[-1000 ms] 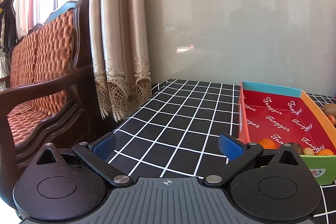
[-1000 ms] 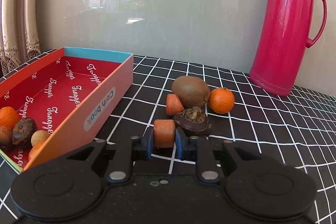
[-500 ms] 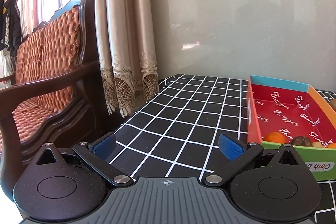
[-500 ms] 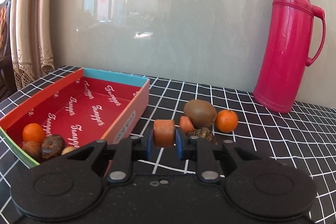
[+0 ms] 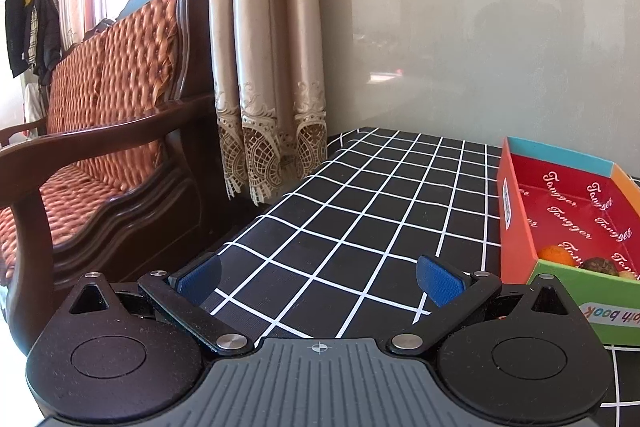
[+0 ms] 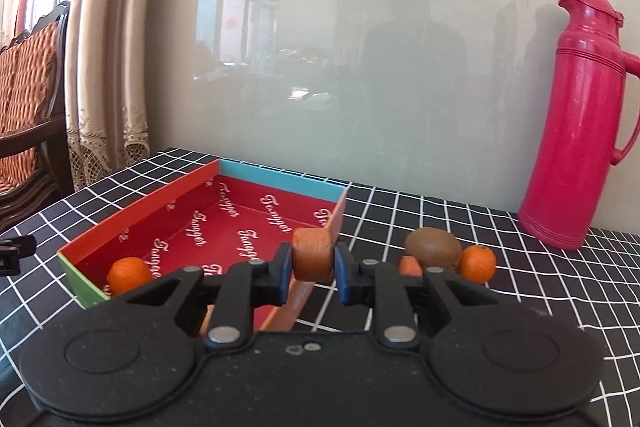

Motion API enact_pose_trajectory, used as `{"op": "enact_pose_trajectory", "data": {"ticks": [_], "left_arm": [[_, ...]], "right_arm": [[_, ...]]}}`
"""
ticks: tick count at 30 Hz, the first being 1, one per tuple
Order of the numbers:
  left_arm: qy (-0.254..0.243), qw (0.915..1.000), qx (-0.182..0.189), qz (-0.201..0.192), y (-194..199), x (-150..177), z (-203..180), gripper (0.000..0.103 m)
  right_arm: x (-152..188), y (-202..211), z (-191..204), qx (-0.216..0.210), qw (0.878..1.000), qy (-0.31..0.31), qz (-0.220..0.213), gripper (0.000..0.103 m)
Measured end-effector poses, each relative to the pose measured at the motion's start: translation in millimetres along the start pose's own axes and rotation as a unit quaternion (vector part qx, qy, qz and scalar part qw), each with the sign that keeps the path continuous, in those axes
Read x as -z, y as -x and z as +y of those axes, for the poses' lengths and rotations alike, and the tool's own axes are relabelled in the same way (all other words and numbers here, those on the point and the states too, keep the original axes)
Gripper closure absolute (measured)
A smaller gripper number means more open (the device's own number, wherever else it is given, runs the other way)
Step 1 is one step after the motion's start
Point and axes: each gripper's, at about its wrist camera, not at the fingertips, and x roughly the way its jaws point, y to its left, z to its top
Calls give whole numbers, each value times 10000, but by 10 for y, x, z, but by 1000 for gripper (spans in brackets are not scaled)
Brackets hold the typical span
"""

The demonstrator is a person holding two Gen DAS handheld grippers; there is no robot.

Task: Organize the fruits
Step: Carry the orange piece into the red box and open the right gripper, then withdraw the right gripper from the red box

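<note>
Notably, right view only: kiwi (image 6: 433, 250), small orange (image 6: 477, 263) and pink flask (image 6: 576, 131) on worktop (image 6: 440, 223).
Left view only: wooden chair (image 5: 100, 131), curtain (image 5: 268, 67).
Right tool (image 6: 311, 263): clenched on carrot piece (image 6: 312, 254), held over near wall of red box (image 6: 240, 223).
Left tool (image 5: 318, 277): released, empty, box (image 5: 520, 227) to its right.

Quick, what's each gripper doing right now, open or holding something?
Left gripper: open, nothing between its blue pads.
Right gripper: shut on a stubby orange carrot chunk.
</note>
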Motion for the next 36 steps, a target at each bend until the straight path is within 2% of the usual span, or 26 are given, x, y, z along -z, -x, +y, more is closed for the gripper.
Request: {"op": "enact_pose_trajectory", "data": {"ticks": [7, 15, 17, 19, 20, 26, 36], "left_arm": [[-11, 9999, -166, 21, -5, -11, -6, 0], [44, 9997, -168, -141, 64, -8, 19, 0], [68, 9997, -148, -180, 81, -11, 38, 0], [77, 9996, -169, -200, 87, -14, 51, 0], [87, 9996, -179, -206, 89, -16, 56, 0], [162, 9997, -98, -181, 92, -27, 54, 0], [105, 9996, 162, -221, 174, -49, -97, 0]], "right_arm": [[7, -57, 221, -177, 9998, 126, -1, 83], [44, -181, 355, -148, 9996, 179, 177, 82], [51, -190, 369, -131, 9996, 166, 179, 81], [55, -180, 385, -76, 9997, 186, 123, 72], [55, -171, 389, -61, 9997, 194, 98, 73], [37, -102, 320, -11, 9999, 90, -81, 73], [50, -48, -30, 266, 9994, -211, -10, 71]]}}
